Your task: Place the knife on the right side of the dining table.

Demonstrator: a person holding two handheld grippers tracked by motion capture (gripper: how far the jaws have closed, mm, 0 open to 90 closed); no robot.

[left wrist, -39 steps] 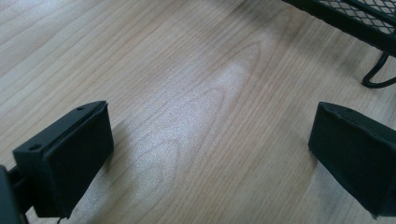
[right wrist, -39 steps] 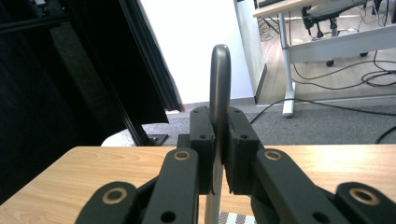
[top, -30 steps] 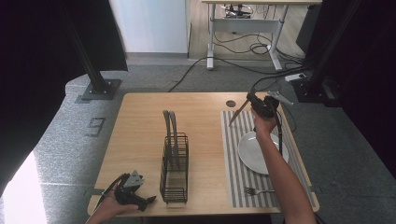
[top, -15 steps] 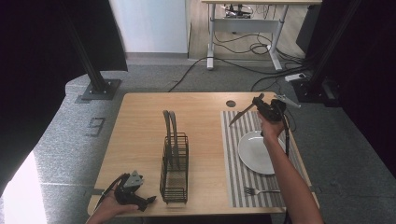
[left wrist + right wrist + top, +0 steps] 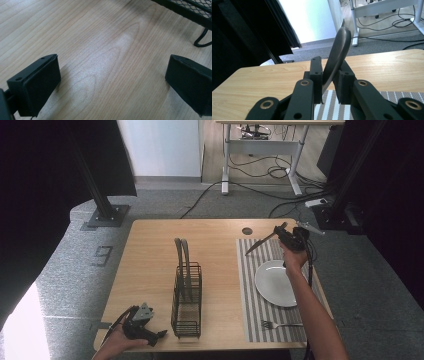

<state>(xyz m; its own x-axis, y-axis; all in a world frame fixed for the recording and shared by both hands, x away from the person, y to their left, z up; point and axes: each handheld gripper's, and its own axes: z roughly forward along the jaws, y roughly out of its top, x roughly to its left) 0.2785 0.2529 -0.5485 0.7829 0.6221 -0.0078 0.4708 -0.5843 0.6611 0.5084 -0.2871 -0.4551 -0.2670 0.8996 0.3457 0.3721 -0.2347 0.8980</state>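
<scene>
High view: my right gripper clasps the knife above the placemat; plate and fork are laid, knife remains. My left gripper rests released.

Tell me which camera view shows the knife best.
The high view: the whole knife shows there, held above the far end of the striped placemat, near the plate, in the right tool. The right gripper view shows its dark handle close up between the jaws; the blade is hidden.
</scene>
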